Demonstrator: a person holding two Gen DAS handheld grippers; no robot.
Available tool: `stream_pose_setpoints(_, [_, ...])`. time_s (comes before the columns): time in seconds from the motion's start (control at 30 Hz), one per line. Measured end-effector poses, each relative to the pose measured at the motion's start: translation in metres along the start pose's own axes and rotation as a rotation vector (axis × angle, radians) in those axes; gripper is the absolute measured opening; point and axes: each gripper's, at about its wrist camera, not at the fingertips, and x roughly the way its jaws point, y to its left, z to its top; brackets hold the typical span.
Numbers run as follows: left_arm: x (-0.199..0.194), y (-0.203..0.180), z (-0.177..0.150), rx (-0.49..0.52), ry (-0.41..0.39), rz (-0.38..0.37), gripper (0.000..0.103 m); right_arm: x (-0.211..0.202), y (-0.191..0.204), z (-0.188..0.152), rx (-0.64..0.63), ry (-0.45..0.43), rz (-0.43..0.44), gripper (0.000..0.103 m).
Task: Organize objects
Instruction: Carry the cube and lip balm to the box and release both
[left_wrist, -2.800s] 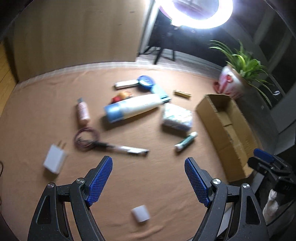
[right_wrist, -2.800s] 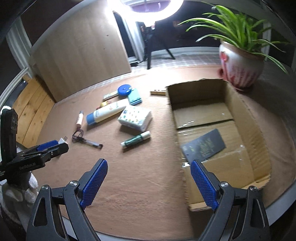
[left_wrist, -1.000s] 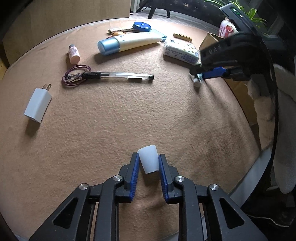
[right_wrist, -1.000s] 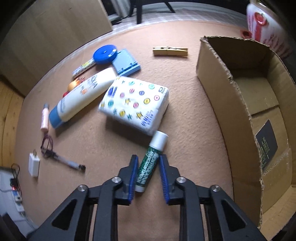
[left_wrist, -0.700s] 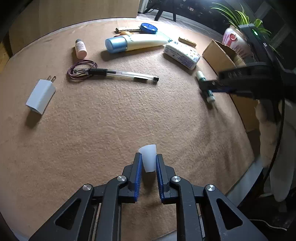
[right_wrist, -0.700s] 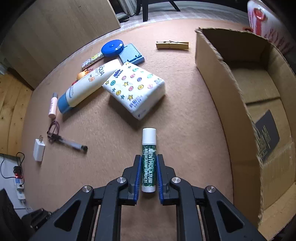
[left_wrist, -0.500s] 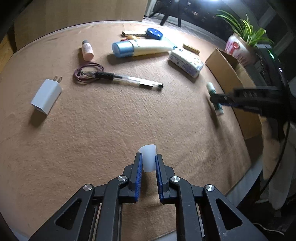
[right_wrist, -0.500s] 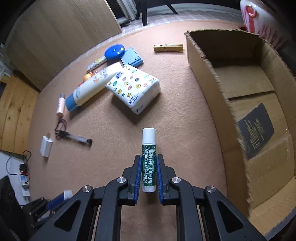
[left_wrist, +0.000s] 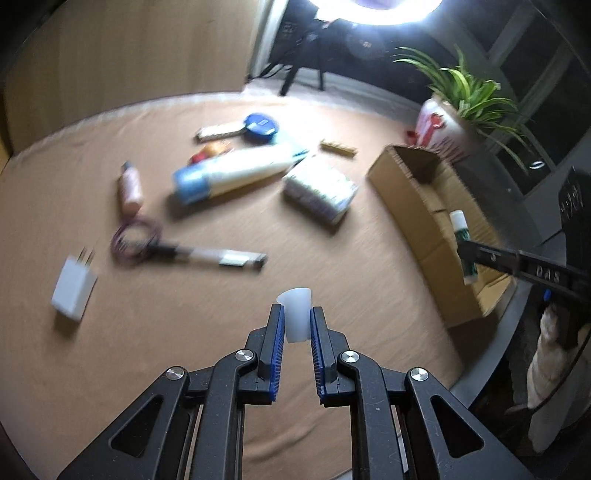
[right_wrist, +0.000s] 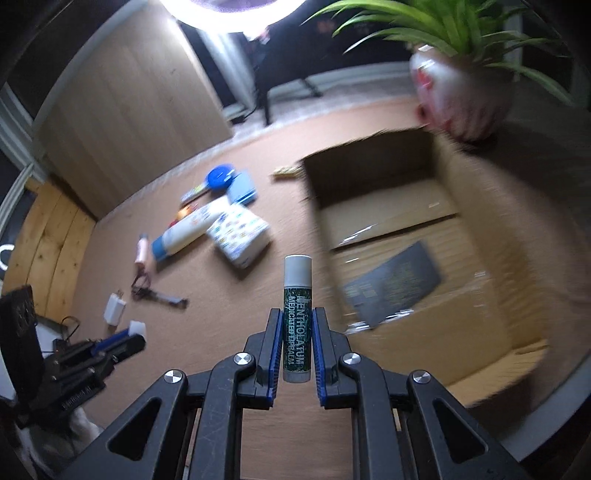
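Note:
My left gripper (left_wrist: 297, 318) is shut on a small white cap (left_wrist: 296, 312) and holds it above the brown cloth. My right gripper (right_wrist: 297, 322) is shut on a green lip balm stick (right_wrist: 296, 317) with a white cap, held lifted beside the near left wall of the open cardboard box (right_wrist: 476, 354). The left wrist view shows the lip balm (left_wrist: 461, 236) in the right gripper over the box (left_wrist: 410, 199). A dark card (right_wrist: 395, 282) lies in the box. The right wrist view shows the left gripper (right_wrist: 125, 338) with the cap (right_wrist: 136, 328) at lower left.
On the cloth lie a white charger (left_wrist: 74, 284), a pen (left_wrist: 207, 256) with a purple cable (left_wrist: 136, 240), a small pink bottle (left_wrist: 130, 184), a white and blue tube (left_wrist: 232, 171), a tissue pack (left_wrist: 319, 190), a blue tape measure (left_wrist: 260, 123) and a clothespin (left_wrist: 338, 147). A potted plant (left_wrist: 443, 125) stands behind the box.
Both grippers have lifted higher with their objects. The right gripper has carried the lip balm right, next to the box. The left gripper has risen and tilted up with the cap.

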Motion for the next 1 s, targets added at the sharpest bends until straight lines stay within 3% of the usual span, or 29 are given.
stream_pose_setpoints(0.17, [0.013, -0.040, 0.031, 0.058, -0.017, -0.038, 0.015, -0.018, -0.037, 0.002, 0.031, -0.046, -0.067, 0.014])
stream_pose_setpoints(0.4, [0.041, -0.104, 0.071, 0.128, -0.033, -0.084, 0.015, -0.019, -0.077, 0.003, 0.068, -0.039, -0.103, 0.014])
stream_pose_setpoints(0.6, [0.072, -0.156, 0.093, 0.154, -0.030, -0.117, 0.015, -0.012, -0.098, 0.003, 0.082, -0.022, -0.098, 0.014])
stream_pose_setpoints(0.87, [0.103, -0.196, 0.107, 0.186, -0.024, -0.092, 0.015, -0.007, -0.110, 0.005, 0.067, -0.010, -0.084, 0.014])
stream_pose_setpoints(0.9, [0.104, -0.197, 0.109, 0.186, -0.029, -0.089, 0.020, -0.007, -0.110, 0.005, 0.060, -0.011, -0.076, 0.015])
stream_pose_setpoints(0.97, [0.103, -0.199, 0.111, 0.184, -0.042, -0.089, 0.038, -0.008, -0.109, 0.006, 0.044, -0.005, -0.063, 0.033])
stream_pose_setpoints(1.0, [0.102, -0.198, 0.112, 0.175, -0.040, -0.085, 0.059, -0.008, -0.108, 0.007, 0.035, -0.003, -0.062, 0.056])
